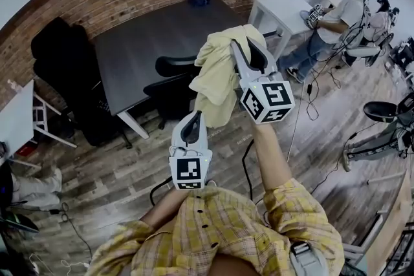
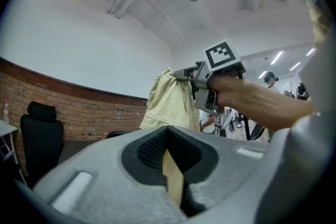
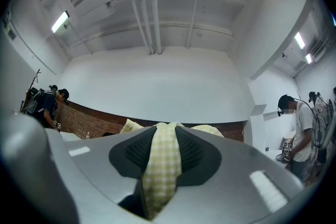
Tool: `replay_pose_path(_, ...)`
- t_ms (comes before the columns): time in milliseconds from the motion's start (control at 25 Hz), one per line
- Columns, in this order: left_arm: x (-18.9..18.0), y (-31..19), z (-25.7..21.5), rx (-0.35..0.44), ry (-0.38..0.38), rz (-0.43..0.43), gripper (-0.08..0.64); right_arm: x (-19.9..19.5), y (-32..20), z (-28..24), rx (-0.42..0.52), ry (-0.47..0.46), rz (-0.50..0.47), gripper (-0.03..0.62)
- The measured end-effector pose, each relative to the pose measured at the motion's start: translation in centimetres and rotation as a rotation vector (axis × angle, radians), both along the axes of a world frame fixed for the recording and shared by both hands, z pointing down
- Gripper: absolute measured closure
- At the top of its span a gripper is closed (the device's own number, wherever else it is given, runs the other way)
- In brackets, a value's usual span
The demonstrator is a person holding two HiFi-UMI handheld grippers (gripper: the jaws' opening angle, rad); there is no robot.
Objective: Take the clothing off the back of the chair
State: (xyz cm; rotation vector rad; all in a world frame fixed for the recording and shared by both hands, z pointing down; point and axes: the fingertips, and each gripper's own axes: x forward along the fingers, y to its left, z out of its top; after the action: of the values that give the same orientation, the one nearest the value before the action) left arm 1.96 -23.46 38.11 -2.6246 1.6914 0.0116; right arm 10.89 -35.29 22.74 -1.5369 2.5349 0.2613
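The right hand-held gripper (image 1: 240, 48) is clamping the yellow checked shirt (image 1: 217, 77), holding it raised above the black office chair (image 1: 169, 84). The left hand-held gripper (image 1: 194, 121) is pinching its lower edge. The lift-off seems to be finishing, and carrying the shirt clear calls for firm grips.

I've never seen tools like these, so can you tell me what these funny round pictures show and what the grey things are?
A person holds two grey pinching tools, the left gripper and the right gripper. One picture comes from a camera on the person's head, looking down. The other two come from small cameras riding on each gripper. Both grippers pinch a piece of yellow checked clothing, held up in the air near a black chair and a dark table.
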Motion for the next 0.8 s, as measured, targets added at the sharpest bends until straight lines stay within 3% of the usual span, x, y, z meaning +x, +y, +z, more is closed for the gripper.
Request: replay_pose_path(800,-0.1,0.2,-0.8,0.004,0.007,0.021,0.56,-1.3,4.6,5.5,-0.056,0.012,0.015,0.482)
